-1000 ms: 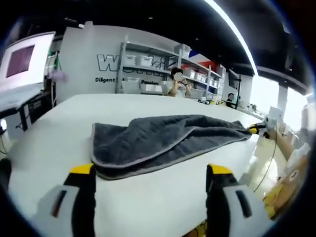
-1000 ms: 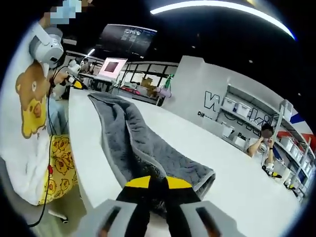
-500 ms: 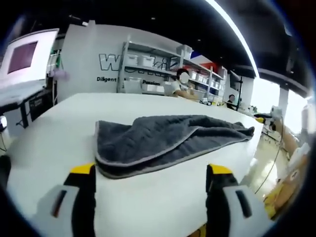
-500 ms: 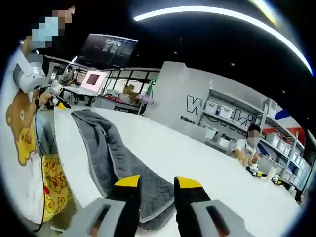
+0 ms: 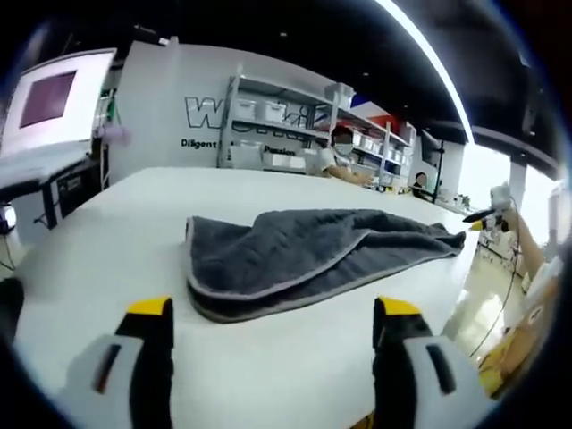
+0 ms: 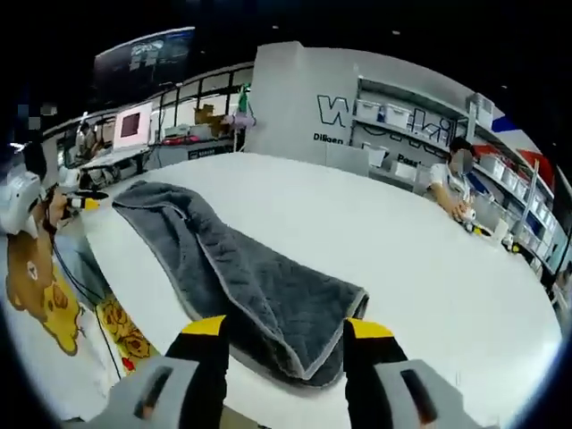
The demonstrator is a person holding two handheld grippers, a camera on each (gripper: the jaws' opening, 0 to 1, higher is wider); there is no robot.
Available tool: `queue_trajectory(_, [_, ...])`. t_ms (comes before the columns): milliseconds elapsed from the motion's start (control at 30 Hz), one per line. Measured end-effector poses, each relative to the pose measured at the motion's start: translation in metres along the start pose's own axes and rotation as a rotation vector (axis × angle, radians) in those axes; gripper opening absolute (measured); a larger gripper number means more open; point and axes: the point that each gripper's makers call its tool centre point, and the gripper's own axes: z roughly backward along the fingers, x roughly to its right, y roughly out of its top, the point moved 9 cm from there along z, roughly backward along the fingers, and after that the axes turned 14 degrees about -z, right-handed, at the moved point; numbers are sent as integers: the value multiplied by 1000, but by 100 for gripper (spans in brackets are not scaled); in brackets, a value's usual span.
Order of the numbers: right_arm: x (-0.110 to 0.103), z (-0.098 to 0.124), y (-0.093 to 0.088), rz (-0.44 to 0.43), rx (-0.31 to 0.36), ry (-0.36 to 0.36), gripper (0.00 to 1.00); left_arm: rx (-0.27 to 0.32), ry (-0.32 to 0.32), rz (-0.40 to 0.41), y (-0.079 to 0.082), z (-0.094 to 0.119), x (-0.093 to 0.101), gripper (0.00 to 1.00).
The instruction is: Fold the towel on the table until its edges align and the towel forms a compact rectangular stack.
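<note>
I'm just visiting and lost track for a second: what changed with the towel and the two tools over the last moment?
The right tool, shut on the towel's end a second ago, has let go; its jaws now stand open above that end. In the left gripper view it has drawn away from the towel's far corner. The left tool stayed open and short of the towel, which still lies folded lengthwise on the table.

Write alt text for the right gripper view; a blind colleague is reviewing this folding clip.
A dark grey towel, folded lengthwise into a long rumpled strip, lies on a white table, its near end just beyond the open right gripper. A person sits at the table's far side, shelving behind.
</note>
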Motion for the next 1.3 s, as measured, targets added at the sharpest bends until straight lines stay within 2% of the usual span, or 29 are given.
queue_trajectory(67, [-1, -2, 0, 5, -6, -1, 68, -3, 3, 1, -1, 0, -1, 97])
queue_trajectory(133, [0, -2, -1, -7, -25, -11, 69, -7, 2, -3, -1, 0, -3, 97])
queue_trajectory(233, [-1, 0, -1, -8, -36, -16, 77, -9, -1, -10, 1, 1, -6, 98])
queue_trajectory(300, [-2, 1, 0, -18, -39, -9, 83, -7, -7, -12, 3, 2, -8, 98])
queue_trajectory(400, [-5, 4, 1, -23, -32, 9, 87, -16, -15, -29, 4, 2, -10, 98])
queue_trajectory(500, [-8, 5, 1, -34, -28, 22, 97, -26, -34, -43, 6, 1, -12, 98])
queue_trajectory(667, [-7, 5, 1, -47, -14, 30, 100, -36, -69, -60, 8, 1, -16, 98])
queue_trajectory(933, [3, 2, -1, -98, 2, 40, 100, -51, -71, -78, 10, 3, -24, 98])
queue_trajectory(1200, [25, -8, 5, -155, 11, 28, 100, -61, -66, -72, 5, 7, -24, 98])
queue_trajectory(1300, [39, -16, 13, -192, 27, 41, 100, -59, -66, -69, 4, 9, -24, 98])
